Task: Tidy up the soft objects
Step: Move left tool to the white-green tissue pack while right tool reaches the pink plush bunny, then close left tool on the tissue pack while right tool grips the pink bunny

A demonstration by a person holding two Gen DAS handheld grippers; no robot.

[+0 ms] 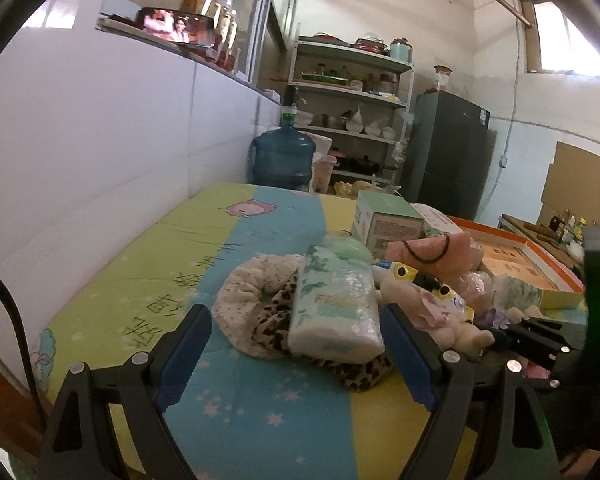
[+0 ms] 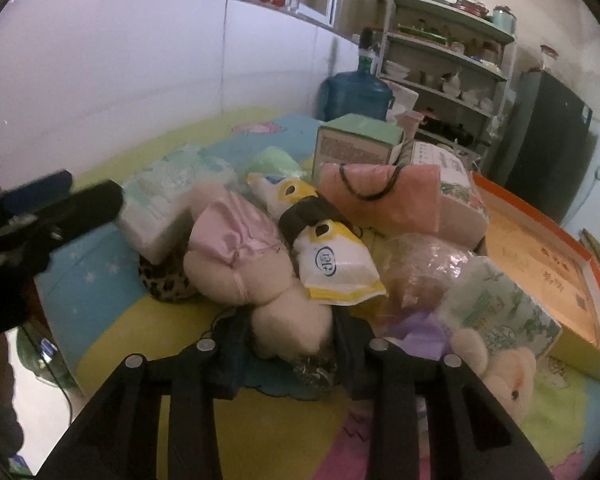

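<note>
A heap of soft things lies on a cartoon-print mat [image 1: 260,412]. My left gripper [image 1: 294,312] is open, and its blue pads [image 1: 184,356] stand either side of a tissue pack [image 1: 336,312] without touching it. The pack rests on a cream and leopard-print fabric ring [image 1: 244,300]. My right gripper [image 2: 292,336] is shut on the lower end of a cream plush toy [image 2: 240,272] in a pink dress. A white and yellow packet [image 2: 332,260] leans on the toy. The left gripper [image 2: 52,208] shows blurred at that view's left edge.
Behind the heap lie a pink cloth [image 2: 380,196], a green box [image 2: 356,140] and an orange-rimmed flat box [image 2: 540,248]. A second tissue pack [image 2: 496,308] and a small plush bear [image 2: 504,368] are at the right. A white wall [image 1: 100,140] runs along the left, with a water jug [image 1: 284,156] behind the mat.
</note>
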